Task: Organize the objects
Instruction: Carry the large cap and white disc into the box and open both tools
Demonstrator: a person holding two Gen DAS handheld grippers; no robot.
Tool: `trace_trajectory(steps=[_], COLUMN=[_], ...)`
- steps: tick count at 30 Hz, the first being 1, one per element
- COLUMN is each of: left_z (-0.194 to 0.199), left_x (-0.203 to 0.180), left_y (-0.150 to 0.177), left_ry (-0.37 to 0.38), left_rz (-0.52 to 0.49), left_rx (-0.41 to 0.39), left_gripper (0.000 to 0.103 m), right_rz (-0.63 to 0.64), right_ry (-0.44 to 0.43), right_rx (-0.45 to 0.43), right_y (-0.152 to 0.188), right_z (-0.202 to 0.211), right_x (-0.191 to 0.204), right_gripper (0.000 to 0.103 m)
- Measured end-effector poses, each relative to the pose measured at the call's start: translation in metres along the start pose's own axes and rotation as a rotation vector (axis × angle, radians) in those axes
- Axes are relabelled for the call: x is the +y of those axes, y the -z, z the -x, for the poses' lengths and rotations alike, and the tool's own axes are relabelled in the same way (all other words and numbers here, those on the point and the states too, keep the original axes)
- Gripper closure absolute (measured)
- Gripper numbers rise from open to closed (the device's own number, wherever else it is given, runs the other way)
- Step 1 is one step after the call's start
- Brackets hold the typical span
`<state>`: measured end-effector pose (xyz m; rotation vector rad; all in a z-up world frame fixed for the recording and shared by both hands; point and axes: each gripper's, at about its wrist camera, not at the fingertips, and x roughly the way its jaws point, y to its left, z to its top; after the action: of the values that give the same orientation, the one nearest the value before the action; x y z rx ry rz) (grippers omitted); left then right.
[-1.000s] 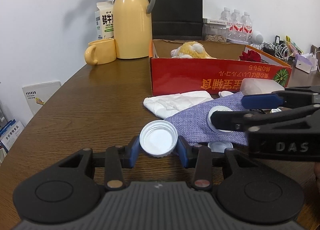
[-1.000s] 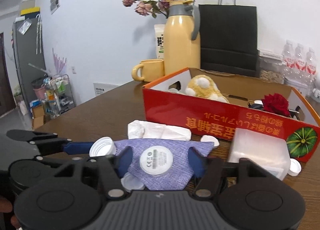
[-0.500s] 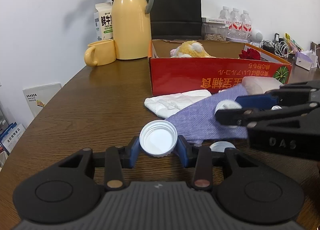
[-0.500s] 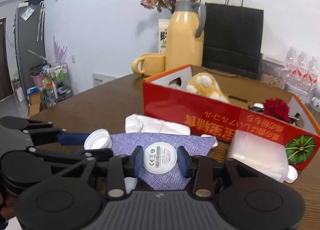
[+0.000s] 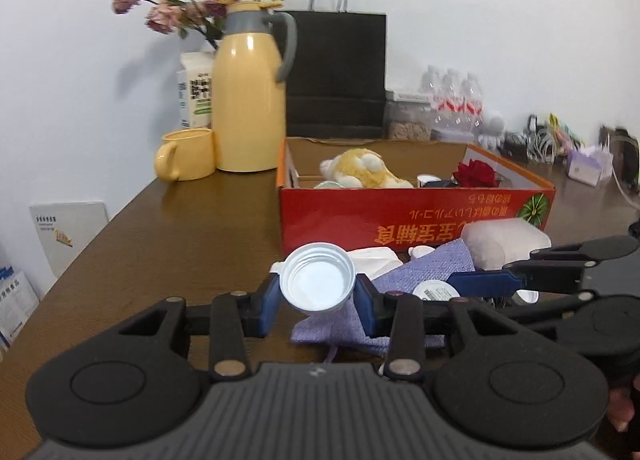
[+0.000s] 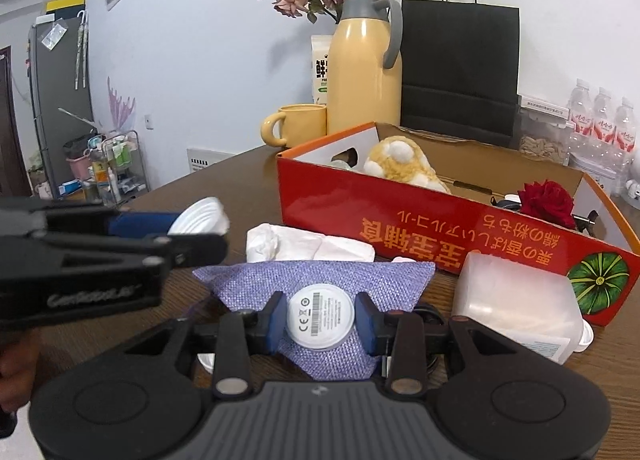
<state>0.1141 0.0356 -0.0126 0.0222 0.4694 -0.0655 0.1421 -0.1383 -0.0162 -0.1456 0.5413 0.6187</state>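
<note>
The left gripper (image 5: 317,296) is clamped on a light, stiff white cap (image 5: 317,283) by its rim; the right gripper (image 6: 320,319) pinches a smooth round disc (image 6: 320,318) across its edge, likely slippery.

The dark brown wooden table (image 6: 240,172) carries a red cardboard box (image 6: 400,220), yellow mug (image 6: 296,126), yellow thermos jug (image 6: 364,72), crumpled white tissue (image 6: 304,244) and translucent plastic container (image 6: 516,300).

White cap (image 5: 318,280); lilac woven pouch (image 6: 320,280); red box (image 6: 440,228) with orange lettering; yellow jug (image 5: 248,100).
</note>
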Motion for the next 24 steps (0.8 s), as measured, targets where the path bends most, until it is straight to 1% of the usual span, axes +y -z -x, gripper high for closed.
trace_trajectory(steps=[2,4,5,6,7,9,12,13,14,15,17,20,22,24], left_z=[-0.016,-0.031,-0.032,-0.031,-0.031,-0.03,-0.029,-0.03,-0.029,-0.029,-0.029,-0.029,-0.029,-0.028], left_x=[-0.003,-0.006,-0.009,-0.012,-0.016,-0.018,-0.018,-0.018,-0.017,-0.017,-0.016,-0.016,-0.014,-0.012], left_y=[-0.001,0.004,0.006,0.007,0.01,0.012,0.014,0.013,0.014,0.014,0.012,0.011,0.012,0.012], left_ry=[0.005,0.004,-0.003,-0.015,-0.028,-0.037,-0.036,-0.035,-0.032,-0.03,-0.029,-0.028,-0.022,-0.013], left_rz=[-0.014,-0.035,-0.056,-0.078,-0.099,-0.114,-0.109,-0.106,-0.1,-0.098,-0.099,-0.1,-0.095,-0.091], left_rx=[0.052,0.126,0.123,0.121,0.118,0.115,0.114,0.116,0.117,0.117,0.117,0.117,0.116,0.116], left_gripper=[0.063,0.063,0.063,0.063,0.063,0.063,0.063,0.063,0.063,0.063,0.063,0.063,0.063,0.063], right_rz=[-0.005,-0.007,-0.009,-0.015,-0.015,-0.037,-0.041,-0.039,-0.035,-0.028,-0.001,0.059,0.081,0.116], right_ry=[-0.002,-0.002,0.0,0.0,0.025,0.04,0.041,0.027,0.002,-0.016,-0.048,-0.018,-0.022,-0.023], right_rx=[-0.002,-0.006,-0.008,-0.015,-0.03,-0.049,-0.035,-0.034,-0.039,-0.039,-0.021,0.01,0.038,0.04], right_y=[0.0,0.001,0.001,0.002,0.001,-0.001,0.0,0.0,0.0,0.0,0.001,0.002,0.001,0.0], right_z=[0.001,0.002,0.002,0.003,0.004,0.007,0.006,0.007,0.008,0.009,0.007,0.002,-0.003,-0.004], right_x=[-0.001,-0.001,-0.002,-0.003,-0.004,-0.01,-0.015,-0.014,-0.013,-0.012,-0.008,0.0,0.0,0.003], right_gripper=[0.067,0.067,0.071,0.095,0.103,0.103,0.103,0.099,0.093,0.091,0.07,0.07,0.071,0.07])
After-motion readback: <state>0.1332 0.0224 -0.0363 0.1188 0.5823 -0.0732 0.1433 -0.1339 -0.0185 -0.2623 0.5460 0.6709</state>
